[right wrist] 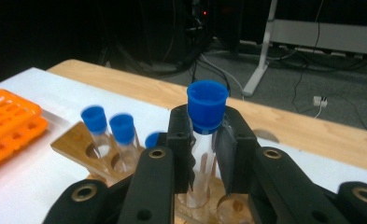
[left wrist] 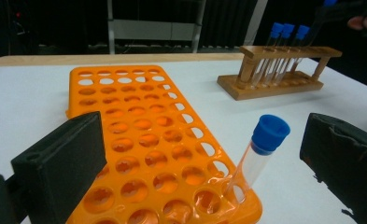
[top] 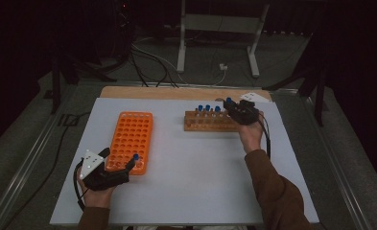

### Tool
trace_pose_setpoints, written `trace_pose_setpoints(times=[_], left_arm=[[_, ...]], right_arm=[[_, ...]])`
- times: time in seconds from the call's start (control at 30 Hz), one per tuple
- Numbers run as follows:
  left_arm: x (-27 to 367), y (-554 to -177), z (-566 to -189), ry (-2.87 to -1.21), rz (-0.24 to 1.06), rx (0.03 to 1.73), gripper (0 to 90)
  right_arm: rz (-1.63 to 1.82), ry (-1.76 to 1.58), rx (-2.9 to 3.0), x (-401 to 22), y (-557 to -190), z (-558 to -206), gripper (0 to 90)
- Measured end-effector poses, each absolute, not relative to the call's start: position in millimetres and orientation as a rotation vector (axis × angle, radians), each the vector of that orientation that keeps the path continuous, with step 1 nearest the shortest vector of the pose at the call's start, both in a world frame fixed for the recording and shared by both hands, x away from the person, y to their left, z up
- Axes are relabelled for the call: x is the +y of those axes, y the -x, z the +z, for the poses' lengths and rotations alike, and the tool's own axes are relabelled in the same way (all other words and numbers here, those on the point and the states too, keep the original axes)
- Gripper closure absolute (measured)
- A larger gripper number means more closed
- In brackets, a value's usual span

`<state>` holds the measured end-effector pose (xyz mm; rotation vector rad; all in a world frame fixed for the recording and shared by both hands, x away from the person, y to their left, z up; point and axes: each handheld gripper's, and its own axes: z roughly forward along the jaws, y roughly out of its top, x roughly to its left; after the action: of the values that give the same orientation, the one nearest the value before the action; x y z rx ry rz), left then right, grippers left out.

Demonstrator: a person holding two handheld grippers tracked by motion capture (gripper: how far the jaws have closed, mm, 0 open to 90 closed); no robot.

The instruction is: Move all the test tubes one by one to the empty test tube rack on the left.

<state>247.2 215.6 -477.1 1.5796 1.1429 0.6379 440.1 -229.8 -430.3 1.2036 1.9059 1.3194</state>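
The right gripper (top: pixel 235 109) is clamped on a clear tube (right wrist: pixel 201 158) with a blue cap, its two black jaws pressing the glass from either side just below the cap. In the right gripper view the tube stands upright between the jaws, its cap rising above their tips and its lower end at a hole of the wooden rack (right wrist: pixel 74 142) below. That rack (top: pixel 210 122) sits toward the far right of the white table (top: pixel 195 182), near its far edge, and the gripper hangs over the rack's right end. Three more capped tubes (top: pixel 207 109) stand in the rack to the left of the held one, apart from the jaws. The left gripper (top: pixel 118 158) rests at the near left of the table with its jaws spread wide, at the near end of the orange rack (top: pixel 128 139). In the left gripper view a single capped tube (left wrist: pixel 256 156) leans in a hole at the near right corner of the orange rack (left wrist: pixel 139 140), standing in the gap between the open jaws, closer to the right-hand one and touching neither. The other holes of the orange rack that show are empty. The two racks lie well apart, with bare table between them.
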Motion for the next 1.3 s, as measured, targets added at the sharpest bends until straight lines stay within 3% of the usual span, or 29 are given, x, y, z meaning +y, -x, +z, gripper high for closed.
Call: trace_pose_setpoints(times=[0.33,0.67,1.3], left_arm=[[210,-248,-474,-1.582,0.673,1.143,1.2],[198,-246,-442,-1.555,0.705,1.083,1.2],[125,-272,-411,-1.638,0.689,0.958,1.3]], right_arm=[[1.36,-1.151,1.901,-237,-428,-406,77.2],[1.379,-1.109,1.956,-231,-414,-397,77.2],[1.437,-1.055,2.123,-198,-384,-400,77.0]])
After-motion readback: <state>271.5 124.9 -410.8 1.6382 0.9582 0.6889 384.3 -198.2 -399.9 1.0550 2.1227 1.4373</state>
